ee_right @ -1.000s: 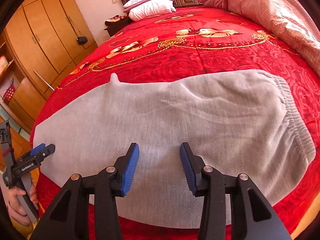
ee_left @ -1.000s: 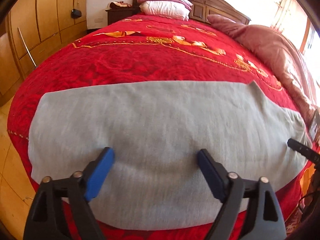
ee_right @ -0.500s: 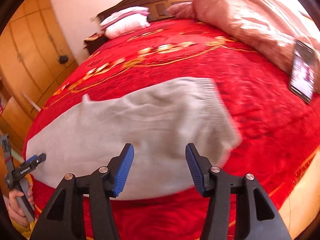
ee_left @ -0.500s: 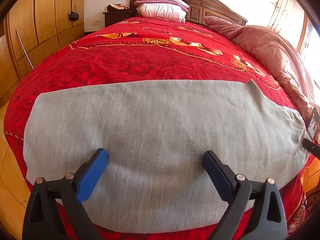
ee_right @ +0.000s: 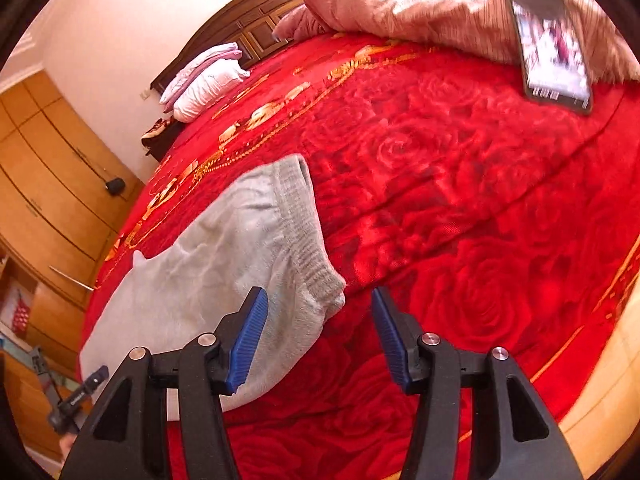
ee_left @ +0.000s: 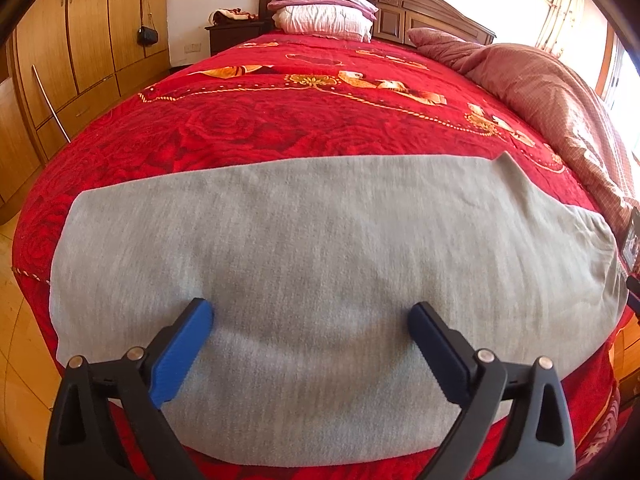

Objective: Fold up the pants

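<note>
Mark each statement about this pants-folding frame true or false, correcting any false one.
1. The grey knit pants lie flat on the red rose-patterned bedspread. True.
2. The left gripper is clamped on the fabric. False: its jaws are open, holding nothing.
3. The right gripper has open jaws near the ribbed elastic waistband. True.
4. A black smartphone lies on the pants. False: it rests against the pink quilt, apart from them.
5. The white pillows are at the headboard. True.
</note>
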The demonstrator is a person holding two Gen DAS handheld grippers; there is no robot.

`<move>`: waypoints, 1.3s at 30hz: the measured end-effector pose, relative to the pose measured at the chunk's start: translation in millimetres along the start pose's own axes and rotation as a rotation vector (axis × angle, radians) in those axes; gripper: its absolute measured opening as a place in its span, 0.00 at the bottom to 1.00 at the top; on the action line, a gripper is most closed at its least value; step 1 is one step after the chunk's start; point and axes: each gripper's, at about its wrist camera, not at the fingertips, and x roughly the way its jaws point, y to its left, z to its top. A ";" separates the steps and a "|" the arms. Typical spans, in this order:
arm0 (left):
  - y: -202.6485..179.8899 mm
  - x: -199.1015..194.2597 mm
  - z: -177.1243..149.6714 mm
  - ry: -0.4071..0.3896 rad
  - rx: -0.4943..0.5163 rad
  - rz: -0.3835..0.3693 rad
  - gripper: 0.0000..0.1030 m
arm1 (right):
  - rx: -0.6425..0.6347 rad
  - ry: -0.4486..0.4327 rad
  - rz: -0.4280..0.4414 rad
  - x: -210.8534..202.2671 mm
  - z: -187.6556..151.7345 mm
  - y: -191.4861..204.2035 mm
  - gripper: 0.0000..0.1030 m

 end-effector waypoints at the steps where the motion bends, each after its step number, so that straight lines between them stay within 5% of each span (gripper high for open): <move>1: 0.0 0.2 -0.7 0.001 0.001 0.002 0.98 | 0.008 0.011 0.019 4.0 -1.3 0.4 0.53; 7: -4.6 2.3 -1.0 0.010 0.021 0.029 0.99 | -0.047 -0.001 0.022 12.3 -0.8 16.5 0.53; 13: -4.6 3.4 -1.0 0.011 0.026 0.037 0.99 | 0.041 -0.019 0.121 20.1 -6.5 -5.7 0.52; 15: -4.6 3.7 -1.0 0.012 0.028 0.039 0.99 | 0.039 -0.019 0.094 16.9 -5.1 -5.8 0.36; 21: -1.4 1.7 0.5 0.013 0.019 0.023 0.99 | 0.056 -0.066 0.139 -2.5 -1.0 -7.9 0.22; 26: 9.1 -6.5 1.4 0.013 -0.028 0.037 0.99 | 0.037 -0.108 0.182 -15.6 0.6 4.2 0.20; 39: 20.8 1.0 -5.5 0.048 -0.095 0.027 1.00 | 0.082 -0.027 0.117 23.1 0.0 -8.1 0.22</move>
